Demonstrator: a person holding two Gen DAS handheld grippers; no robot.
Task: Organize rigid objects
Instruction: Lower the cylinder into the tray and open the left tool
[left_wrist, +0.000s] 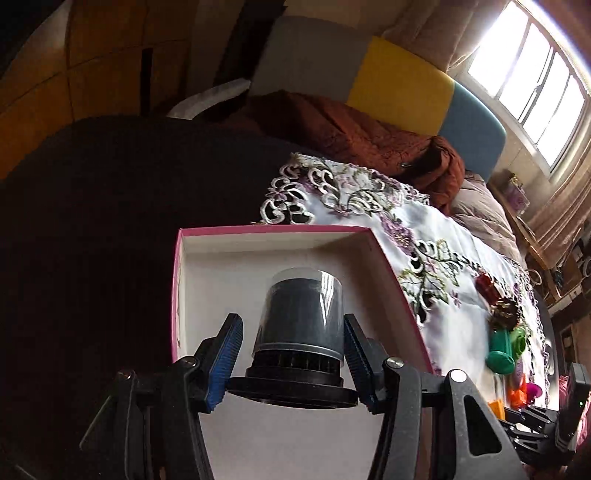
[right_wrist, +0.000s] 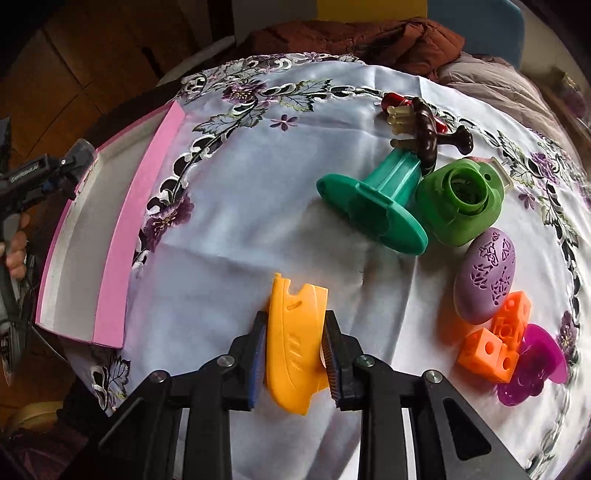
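Tablecloth (right_wrist: 229, 229): right claw (right_wrist: 293, 360) grips yellow piece (right_wrist: 293, 343) (lower end hidden).

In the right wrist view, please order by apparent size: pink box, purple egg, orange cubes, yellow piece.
1. pink box
2. yellow piece, though nearness to the camera enlarges it
3. purple egg and orange cubes: these look alike in size, so I leave them unranked.

pink box (right_wrist: 110, 266) 1 | green pieces (right_wrist: 373, 206) 2 | orange cube blocks (right_wrist: 495, 339) 1 cluster | yellow piece (right_wrist: 295, 343) 1
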